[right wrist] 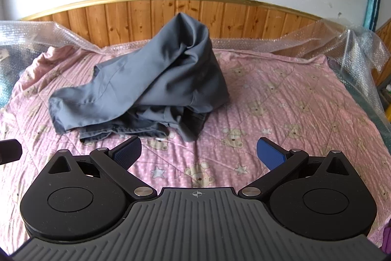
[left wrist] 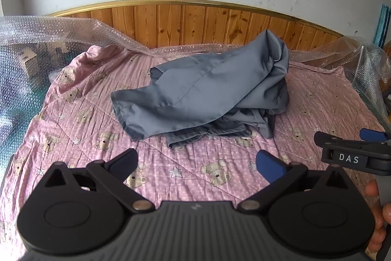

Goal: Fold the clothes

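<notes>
A crumpled grey garment (left wrist: 207, 92) lies heaped in the middle of the bed, one part standing up in a peak at its far right. In the right wrist view the same grey garment (right wrist: 146, 87) sits left of centre. My left gripper (left wrist: 196, 164) hovers open over the pink quilt, short of the garment's near edge, with nothing between its fingers. My right gripper (right wrist: 199, 154) is also open and empty, just in front of the garment's near edge. The right gripper (left wrist: 352, 141) shows at the right edge of the left wrist view, beside a person's hand (left wrist: 377, 209).
A pink quilt (left wrist: 80, 138) with teddy bears and stars covers the bed. Bubble wrap (left wrist: 29, 40) lines the left, far and right sides. A wooden headboard (left wrist: 195, 23) and a white wall stand behind. A teal object (right wrist: 372, 6) leans at the far right.
</notes>
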`<state>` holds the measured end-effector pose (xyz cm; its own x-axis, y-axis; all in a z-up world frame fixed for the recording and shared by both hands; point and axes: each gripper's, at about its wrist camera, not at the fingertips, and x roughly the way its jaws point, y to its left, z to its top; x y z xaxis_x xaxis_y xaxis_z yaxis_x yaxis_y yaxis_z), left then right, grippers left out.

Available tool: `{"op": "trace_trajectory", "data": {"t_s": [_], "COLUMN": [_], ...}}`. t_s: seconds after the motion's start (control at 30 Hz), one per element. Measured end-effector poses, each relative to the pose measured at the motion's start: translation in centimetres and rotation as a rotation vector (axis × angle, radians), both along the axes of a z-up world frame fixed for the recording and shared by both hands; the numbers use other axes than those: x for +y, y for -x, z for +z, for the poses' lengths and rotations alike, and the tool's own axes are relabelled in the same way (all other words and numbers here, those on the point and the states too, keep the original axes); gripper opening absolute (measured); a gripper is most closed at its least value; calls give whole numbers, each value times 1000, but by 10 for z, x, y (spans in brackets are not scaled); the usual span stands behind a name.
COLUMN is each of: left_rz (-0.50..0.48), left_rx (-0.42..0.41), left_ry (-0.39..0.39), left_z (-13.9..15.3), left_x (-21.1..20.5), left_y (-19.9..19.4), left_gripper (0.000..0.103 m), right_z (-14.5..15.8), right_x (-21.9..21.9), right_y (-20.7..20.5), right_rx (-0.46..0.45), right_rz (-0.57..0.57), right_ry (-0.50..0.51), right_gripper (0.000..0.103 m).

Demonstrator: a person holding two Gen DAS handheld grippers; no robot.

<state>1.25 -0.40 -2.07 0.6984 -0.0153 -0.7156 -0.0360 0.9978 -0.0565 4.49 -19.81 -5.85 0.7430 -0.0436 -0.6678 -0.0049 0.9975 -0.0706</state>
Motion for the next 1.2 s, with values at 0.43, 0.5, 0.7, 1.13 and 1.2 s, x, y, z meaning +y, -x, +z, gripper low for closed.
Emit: {"op": "trace_trajectory", "data": {"t_s": [0.43,0.5,0.7,1.13,1.2], "left_rz": [1,7,27,115,117], "left_rx": [39,40,78,174,190], "left_ry": [-24,-16,-33,-53,-33], "left_z": [-6,-8,-21,-53,-61], "left_x": [-4,-5,-10,-13,-18], "left_y": [-15,-19,-40,-123,-137], "left_gripper": [103,103,103,103,93], "right_z": [-7,-10,-22,-82,-90], "right_x": [0,-1,-6,-34,-41], "right_y": [-13,-18,-48,-123,-133], "right_rx": [36,49,94,226,240], "right_rz": [23,29,60,170,185], "right_ry": [-1,-1,6,22,0], "right_gripper": [101,101,101,101,97]}}
